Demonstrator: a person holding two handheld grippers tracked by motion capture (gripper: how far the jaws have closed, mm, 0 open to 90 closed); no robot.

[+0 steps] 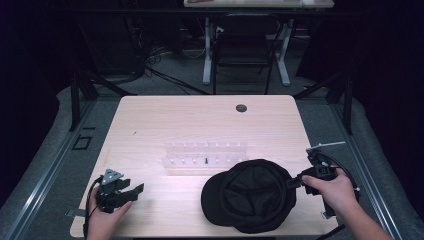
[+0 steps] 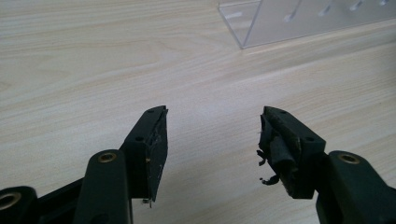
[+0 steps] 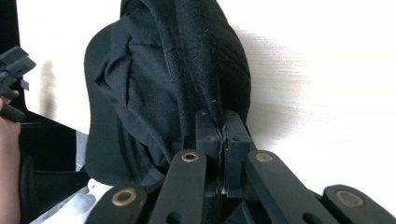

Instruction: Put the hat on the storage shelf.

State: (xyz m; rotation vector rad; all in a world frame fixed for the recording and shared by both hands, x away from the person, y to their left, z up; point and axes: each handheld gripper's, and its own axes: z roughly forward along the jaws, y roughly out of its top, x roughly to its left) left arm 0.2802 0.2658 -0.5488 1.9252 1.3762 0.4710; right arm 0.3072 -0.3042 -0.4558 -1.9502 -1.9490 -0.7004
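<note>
Cap: black cap [image 1: 250, 196] lies inside up on the counter [image 1: 200, 120], its rim pinched in the right tongs [image 1: 295, 183].
Right tongs: clamped tight on cap fabric.
Left tongs [image 1: 131, 190]: spread wide, holding nothing, well apart from the cap.

A light wooden table [image 1: 150, 120] carries a clear plastic rack [image 1: 205, 157] near its centre and a black cap [image 1: 250, 195], lying opening upward, on the near right portion.

The right gripper [image 1: 295, 182] has its jaws pressed together — the left gripper [image 1: 131, 190] rests low, jaws apart.
</note>
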